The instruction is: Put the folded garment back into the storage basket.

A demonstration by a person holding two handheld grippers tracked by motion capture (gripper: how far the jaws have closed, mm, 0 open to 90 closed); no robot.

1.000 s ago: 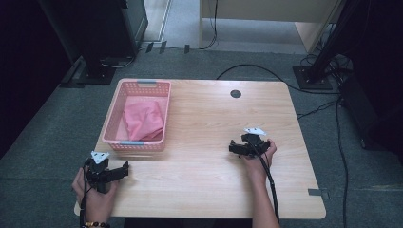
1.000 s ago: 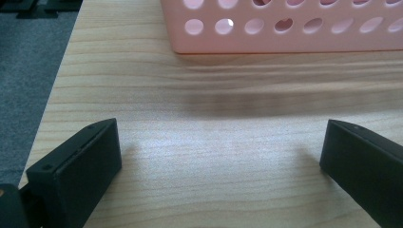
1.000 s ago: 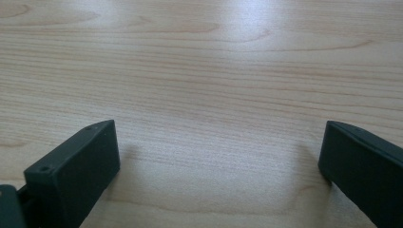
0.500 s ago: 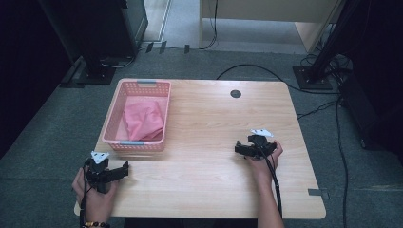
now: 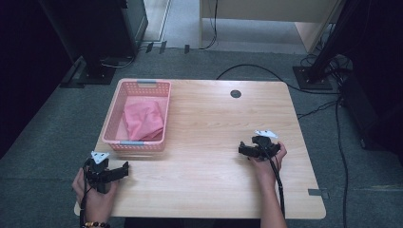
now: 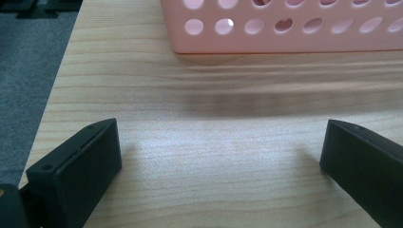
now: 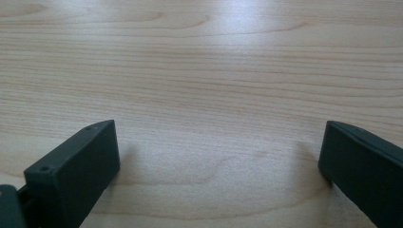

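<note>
Resting low on the table [image 5: 209, 118], both grippers gape wide with nothing between the jaws. Left gripper [image 5: 124, 169] sits at the near left corner, just short of the basket [image 5: 117, 110]; its own view catches the perforated pink wall [image 6: 285, 28] close ahead. Right gripper [image 5: 243, 149] sits well apart, over bare wood. From above, a crumpled pink cloth [image 5: 143, 118] lies inside the basket.

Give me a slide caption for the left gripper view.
Open jaws of the left gripper over the wooden table, facing the pink basket.
</note>
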